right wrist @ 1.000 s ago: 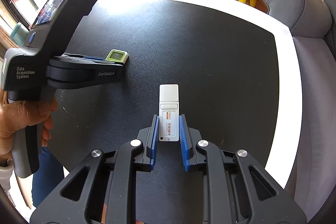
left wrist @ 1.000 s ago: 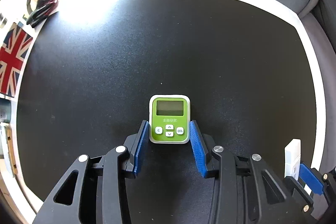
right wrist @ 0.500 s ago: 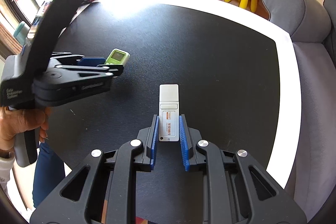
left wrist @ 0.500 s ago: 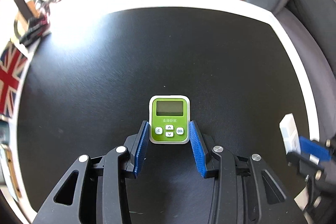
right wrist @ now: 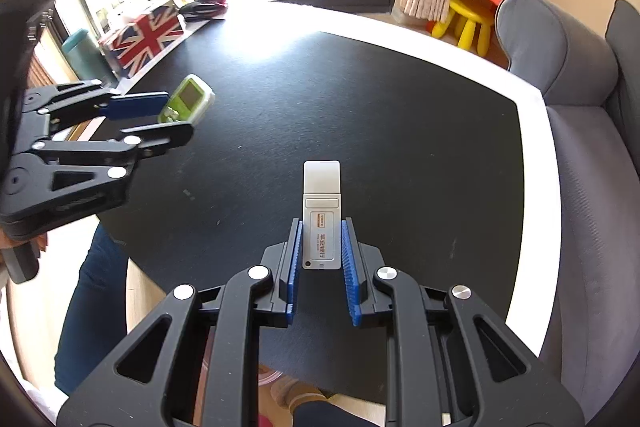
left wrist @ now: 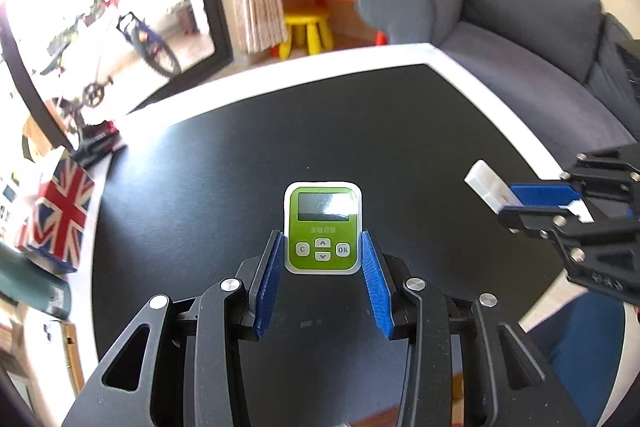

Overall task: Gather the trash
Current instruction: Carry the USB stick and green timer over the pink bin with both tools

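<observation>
Lift-off is happening: left gripper is clenching the green token device, right gripper the white USB key, both rising clear of the black table, heading binward.

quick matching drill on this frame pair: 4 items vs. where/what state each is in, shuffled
Things:
1. small green device with grey screen and buttons
2. white rectangular USB-style stick
3. Union Jack patterned box
4. yellow plastic stool

States:
A. on the floor beyond the table, beside the grey sofa
B. clamped between the left gripper's blue fingers
C. at the table's white edge, near a teal bottle
D. clamped between the right gripper's blue fingers

Pairs: 1-B, 2-D, 3-C, 4-A
</observation>
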`<state>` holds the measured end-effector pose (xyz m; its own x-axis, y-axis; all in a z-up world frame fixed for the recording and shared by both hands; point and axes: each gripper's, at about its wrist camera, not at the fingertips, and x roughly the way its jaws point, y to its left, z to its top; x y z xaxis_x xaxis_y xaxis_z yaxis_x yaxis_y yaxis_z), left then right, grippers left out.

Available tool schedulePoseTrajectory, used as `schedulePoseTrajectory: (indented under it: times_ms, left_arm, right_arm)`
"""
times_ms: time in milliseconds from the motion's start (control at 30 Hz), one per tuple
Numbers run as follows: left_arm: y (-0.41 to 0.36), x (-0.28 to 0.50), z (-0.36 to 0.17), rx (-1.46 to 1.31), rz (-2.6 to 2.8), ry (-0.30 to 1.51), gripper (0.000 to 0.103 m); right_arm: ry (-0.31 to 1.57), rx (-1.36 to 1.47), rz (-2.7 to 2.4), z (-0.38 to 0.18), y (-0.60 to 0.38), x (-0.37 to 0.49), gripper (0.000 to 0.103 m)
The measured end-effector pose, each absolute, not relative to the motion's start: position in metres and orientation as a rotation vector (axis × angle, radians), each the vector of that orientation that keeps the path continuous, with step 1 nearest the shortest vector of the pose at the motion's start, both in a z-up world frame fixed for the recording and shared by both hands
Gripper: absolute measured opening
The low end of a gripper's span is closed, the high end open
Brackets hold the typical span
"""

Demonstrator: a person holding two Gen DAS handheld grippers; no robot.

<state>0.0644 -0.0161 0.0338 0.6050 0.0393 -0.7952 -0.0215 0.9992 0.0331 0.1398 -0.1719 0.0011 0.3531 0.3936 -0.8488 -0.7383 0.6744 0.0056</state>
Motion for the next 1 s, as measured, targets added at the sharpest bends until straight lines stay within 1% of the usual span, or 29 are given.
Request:
schedulePoseTrajectory:
  times_ms: [233, 400, 733, 1000]
  left_arm:
    - [-0.027, 0.003, 0.048, 0.044, -0.033, 0.837, 0.039]
    - [-0.028, -0.026, 0.046, 0.043, -0.056, 0.811, 0.039]
    - [-0.038, -0.071, 0.01, 0.026, -0.086, 0.842, 0.039]
    - [-0.044, -0.091, -0.024, -0.018, -0.103, 0.888, 0.039]
  right_arm:
    - [0.874, -0.399, 0.783, 0.007, -0.192, 0.088, 0.019]
    - [0.845, -0.391, 0.803, 0.004, -0.203, 0.053, 0.019]
    - [0.861, -0.351, 0.858, -0.022, -0.216, 0.002, 0.019]
    - [0.943, -0.323, 0.9, -0.057, -0.218, -0.02, 0.019]
